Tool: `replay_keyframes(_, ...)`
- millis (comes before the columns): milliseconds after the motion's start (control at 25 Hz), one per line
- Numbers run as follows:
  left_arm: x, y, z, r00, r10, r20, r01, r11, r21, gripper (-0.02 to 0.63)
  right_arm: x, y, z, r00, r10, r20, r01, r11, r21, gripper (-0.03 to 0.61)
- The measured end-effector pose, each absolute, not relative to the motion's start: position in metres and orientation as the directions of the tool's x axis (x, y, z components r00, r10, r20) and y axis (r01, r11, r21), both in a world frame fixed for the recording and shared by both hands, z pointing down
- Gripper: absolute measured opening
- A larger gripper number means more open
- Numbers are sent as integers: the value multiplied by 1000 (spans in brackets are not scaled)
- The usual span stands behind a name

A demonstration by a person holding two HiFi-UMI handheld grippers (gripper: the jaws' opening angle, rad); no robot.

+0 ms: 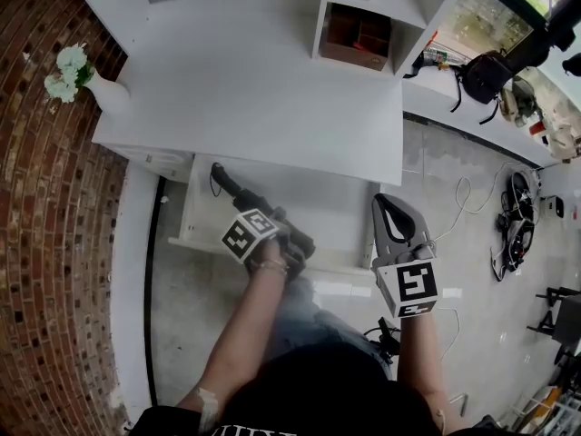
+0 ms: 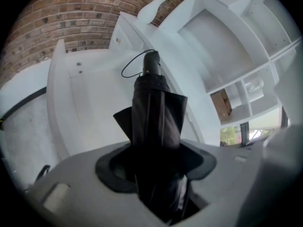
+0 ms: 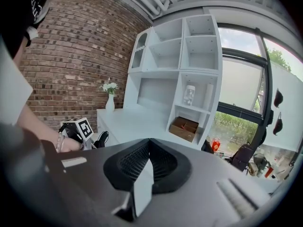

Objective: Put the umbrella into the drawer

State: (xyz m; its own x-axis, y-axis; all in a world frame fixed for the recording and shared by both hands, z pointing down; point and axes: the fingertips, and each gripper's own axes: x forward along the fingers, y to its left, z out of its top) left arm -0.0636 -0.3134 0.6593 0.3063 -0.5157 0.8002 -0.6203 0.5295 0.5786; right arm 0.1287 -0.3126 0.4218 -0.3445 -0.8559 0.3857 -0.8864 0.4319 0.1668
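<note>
A black folded umbrella point(image 1: 234, 189) lies slanted over the open white drawer point(image 1: 327, 203) under the desk top. My left gripper point(image 1: 283, 232) is shut on its canopy end. In the left gripper view the umbrella point(image 2: 154, 108) runs out from between the jaws of the left gripper point(image 2: 158, 171), and its handle and wrist strap point(image 2: 137, 63) point at the drawer's point(image 2: 90, 103) back. My right gripper point(image 1: 388, 205) hovers at the drawer's right front corner, apart from the umbrella. The right gripper point(image 3: 150, 144) is shut with nothing between its jaws.
The white desk top point(image 1: 254, 89) overhangs the drawer's back. A vase of white flowers point(image 1: 71, 71) stands at its left end by the brick wall. A shelf unit holds a brown box point(image 1: 357, 36). Cables and bags point(image 1: 513, 216) lie on the floor to the right.
</note>
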Motion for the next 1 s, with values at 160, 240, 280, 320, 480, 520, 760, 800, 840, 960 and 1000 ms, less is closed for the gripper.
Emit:
replay_keyframes(160,-60,-319,677,310,-480,821,-588,582,562,244,132,-320,429,-328,-855,403,-893,420,163,3)
replay_keyframes(240,-57,-320,686,317,-460,829,-570,607,554,244,133,-323,432,-322,-851,414,-894,417,162,3)
replay_keyframes(280,-56,-321,691,320,-452,833,-562,617,551,244,133,-325,434,-320,-850,419,-895,416,161,3)
replay_keyframes(320,-56,-322,695,323,-444,836,-558,624,547,244,133,-326,436,-317,-848,424,-896,414,160,3)
replay_keyframes(480,-54,-330,709,320,-414,852,-565,639,523,244,134,-333,444,-302,-844,443,-902,404,155,3)
replay_keyframes(520,-54,-332,712,320,-409,854,-562,644,519,244,134,-334,446,-299,-843,448,-902,402,154,3)
replay_keyframes(760,-52,-343,730,326,-374,868,-531,687,496,245,131,-339,460,-286,-828,482,-903,401,153,3)
replay_keyframes(800,-51,-346,732,325,-374,869,-534,685,495,245,130,-339,462,-285,-826,487,-903,402,153,3)
replay_keyframes(840,-51,-349,734,324,-375,869,-539,682,495,245,129,-340,464,-285,-823,492,-902,403,152,3)
replay_keyframes(960,-47,-358,739,334,-370,867,-543,676,498,245,127,-341,469,-286,-815,504,-900,410,151,3)
replay_keyframes(1000,-45,-359,740,342,-366,865,-539,678,500,247,127,-342,471,-287,-812,507,-899,411,150,3)
